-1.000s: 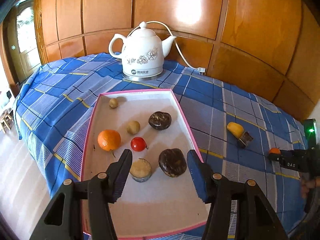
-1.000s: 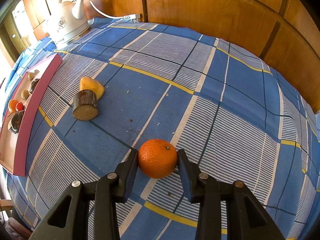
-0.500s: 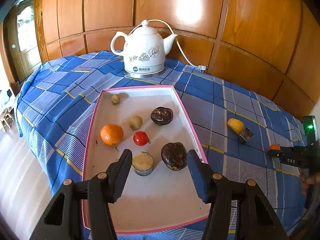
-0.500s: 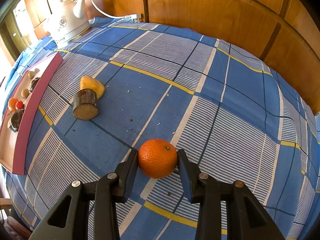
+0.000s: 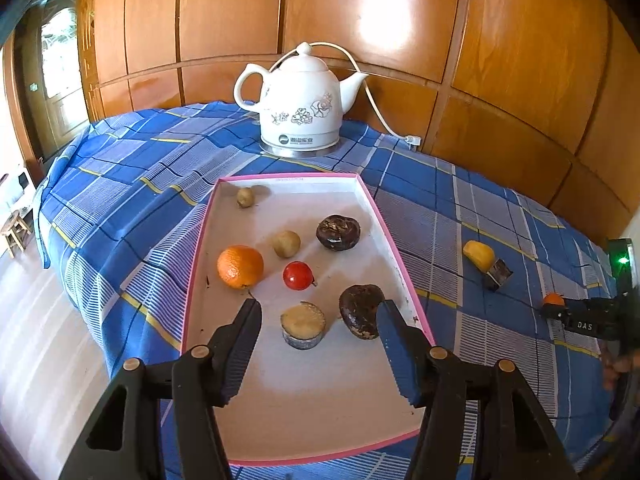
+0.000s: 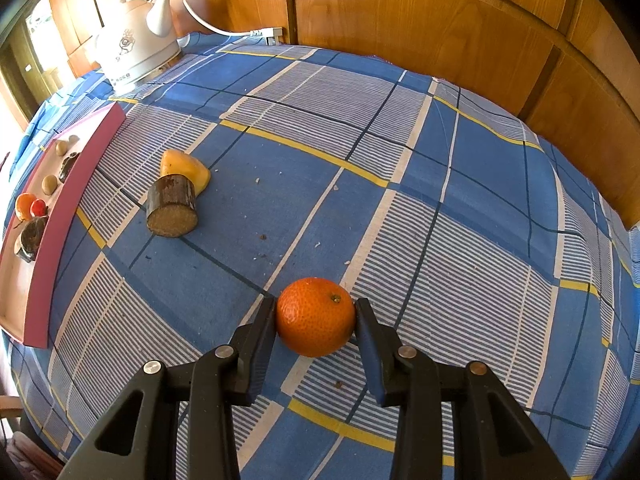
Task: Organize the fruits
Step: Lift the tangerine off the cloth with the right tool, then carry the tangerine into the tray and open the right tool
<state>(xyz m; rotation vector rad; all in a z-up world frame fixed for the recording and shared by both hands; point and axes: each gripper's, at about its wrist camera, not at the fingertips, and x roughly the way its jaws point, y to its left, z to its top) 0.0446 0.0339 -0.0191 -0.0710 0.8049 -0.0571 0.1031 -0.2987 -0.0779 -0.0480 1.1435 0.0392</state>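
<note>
Orange (image 6: 315, 316) stays pinched in R tool (image 6: 315, 312); L tool (image 5: 318, 322) widened, prob. empty.

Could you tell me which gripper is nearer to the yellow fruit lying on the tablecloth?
Right. The right gripper grips an orange on the cloth not far from the yellow fruit; the left gripper hangs over the tray, farther away.
</note>
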